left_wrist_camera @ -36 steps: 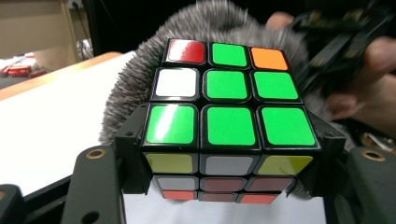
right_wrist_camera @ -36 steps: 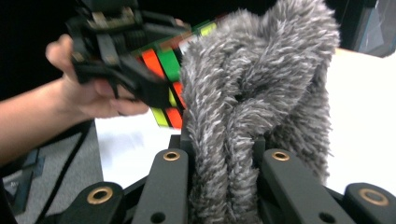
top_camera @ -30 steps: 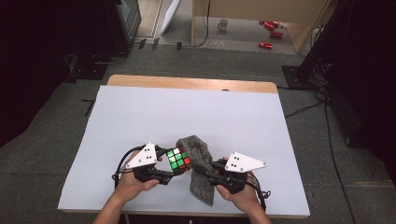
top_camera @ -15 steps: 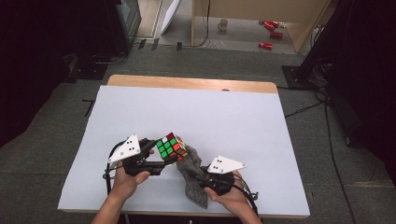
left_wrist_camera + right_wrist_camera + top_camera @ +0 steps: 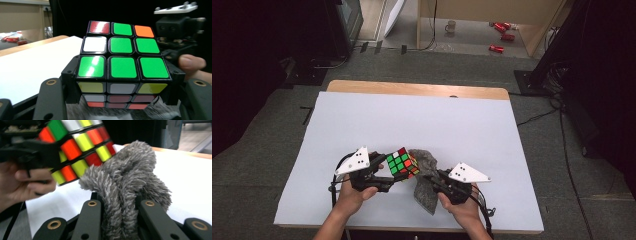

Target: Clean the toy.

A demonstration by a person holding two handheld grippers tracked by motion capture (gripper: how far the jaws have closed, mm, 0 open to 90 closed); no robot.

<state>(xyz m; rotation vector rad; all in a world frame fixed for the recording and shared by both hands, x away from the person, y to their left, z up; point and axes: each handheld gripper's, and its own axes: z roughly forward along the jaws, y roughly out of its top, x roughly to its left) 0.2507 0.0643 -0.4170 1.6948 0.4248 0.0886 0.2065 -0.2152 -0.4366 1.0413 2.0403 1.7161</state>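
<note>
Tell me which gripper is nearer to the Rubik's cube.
Left. The left gripper has its jaws clamped on the Rubik's cube, so it touches it. The right gripper sits just right of the cube, shut on the grey fluffy cloth beside it.

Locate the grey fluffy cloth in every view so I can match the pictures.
High view: the grey fluffy cloth lies at bottom centre, right of the Rubik's cube, running into the right claw.
Left gripper view: a blurred grey strip along the bottom edge, under the cube.
Right gripper view: centre, bunched upright between the two black jaws.
Shared landmark: the Rubik's cube, held next to the cloth.
</note>
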